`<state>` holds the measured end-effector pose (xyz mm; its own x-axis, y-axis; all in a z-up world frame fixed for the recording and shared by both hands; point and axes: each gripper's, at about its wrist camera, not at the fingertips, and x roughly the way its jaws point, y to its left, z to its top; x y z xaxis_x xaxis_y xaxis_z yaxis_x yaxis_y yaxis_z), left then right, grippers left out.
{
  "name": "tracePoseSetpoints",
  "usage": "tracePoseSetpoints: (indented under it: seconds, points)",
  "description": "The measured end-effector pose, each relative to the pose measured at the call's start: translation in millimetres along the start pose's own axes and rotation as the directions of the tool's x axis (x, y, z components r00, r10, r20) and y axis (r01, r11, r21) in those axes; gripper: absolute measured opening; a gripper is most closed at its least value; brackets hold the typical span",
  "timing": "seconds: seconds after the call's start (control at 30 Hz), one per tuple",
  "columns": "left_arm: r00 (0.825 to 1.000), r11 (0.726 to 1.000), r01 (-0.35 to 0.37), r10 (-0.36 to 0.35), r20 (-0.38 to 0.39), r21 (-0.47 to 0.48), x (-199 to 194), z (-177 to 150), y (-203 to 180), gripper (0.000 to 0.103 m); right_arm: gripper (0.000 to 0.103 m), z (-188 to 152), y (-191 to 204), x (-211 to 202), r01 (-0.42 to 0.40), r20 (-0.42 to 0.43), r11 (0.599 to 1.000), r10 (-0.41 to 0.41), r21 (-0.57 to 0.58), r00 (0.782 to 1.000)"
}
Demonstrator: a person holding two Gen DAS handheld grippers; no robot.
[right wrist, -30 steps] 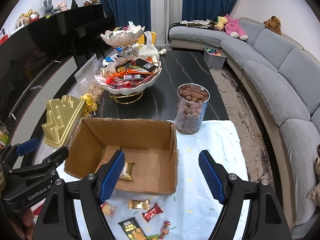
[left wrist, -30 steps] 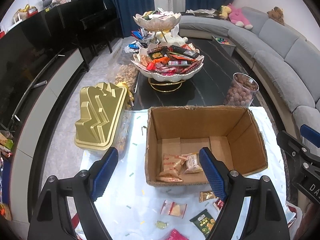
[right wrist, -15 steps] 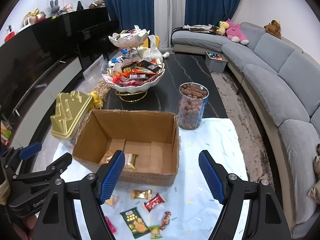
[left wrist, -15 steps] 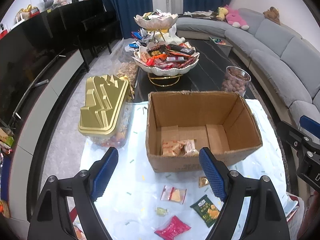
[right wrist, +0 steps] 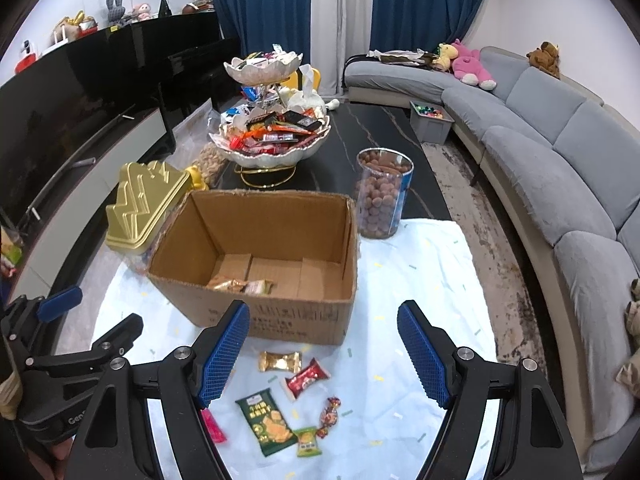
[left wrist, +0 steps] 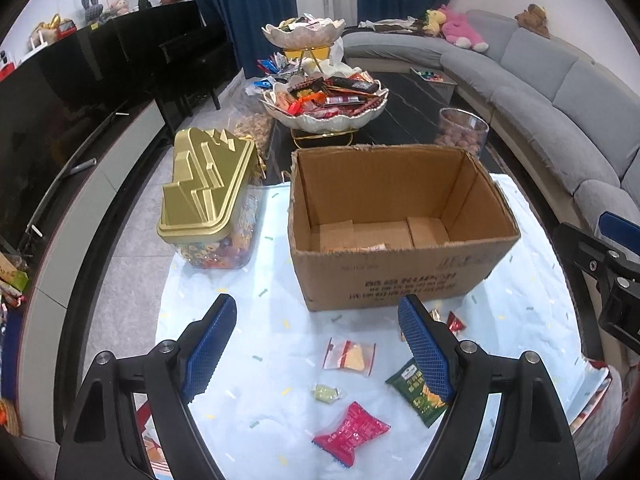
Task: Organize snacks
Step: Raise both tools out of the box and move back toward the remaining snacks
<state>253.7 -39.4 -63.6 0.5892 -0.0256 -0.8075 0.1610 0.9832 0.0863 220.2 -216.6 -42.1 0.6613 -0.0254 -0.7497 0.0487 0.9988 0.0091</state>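
Note:
An open cardboard box (left wrist: pixel 400 216) (right wrist: pixel 260 264) stands on the white cloth (left wrist: pixel 260 288) with a few snack packets inside (right wrist: pixel 240 285). Loose snacks lie in front of it: a pink packet (left wrist: pixel 350 436), a green chip bag (left wrist: pixel 420 390) (right wrist: pixel 264 420), a clear packet with a yellow snack (left wrist: pixel 350 356), a gold candy (right wrist: pixel 279 361) and a red packet (right wrist: pixel 306 378). My left gripper (left wrist: pixel 318 354) is open and empty above the loose snacks. My right gripper (right wrist: pixel 322 354) is open and empty above them too.
A gold-lidded candy tub (left wrist: pixel 208 196) stands left of the box. A clear jar of brown balls (right wrist: pixel 380 196) stands behind it on the right. A tiered snack bowl (left wrist: pixel 324 100) sits on the dark table. A grey sofa (right wrist: pixel 560 168) runs along the right.
Both grippers have pulled back and away from the box, so more of the cloth and the loose snacks in front of it shows. Both stay open.

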Motion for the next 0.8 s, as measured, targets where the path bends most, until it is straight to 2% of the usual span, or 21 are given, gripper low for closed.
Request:
tracePoseSetpoints:
  seconds: [0.4,0.8]
  points:
    - [0.999,0.999,0.033,-0.033,0.004,0.019,-2,-33,-8,0.083,0.077,-30,-2,-3,-0.001,-0.012,1.0,0.001,0.01,1.0]
    - [0.999,0.998,0.027,-0.028,0.018,0.055,-3,-68,-16,0.083,0.077,-65,1,-6,0.003,0.004,1.0,-0.003,-0.016,1.0]
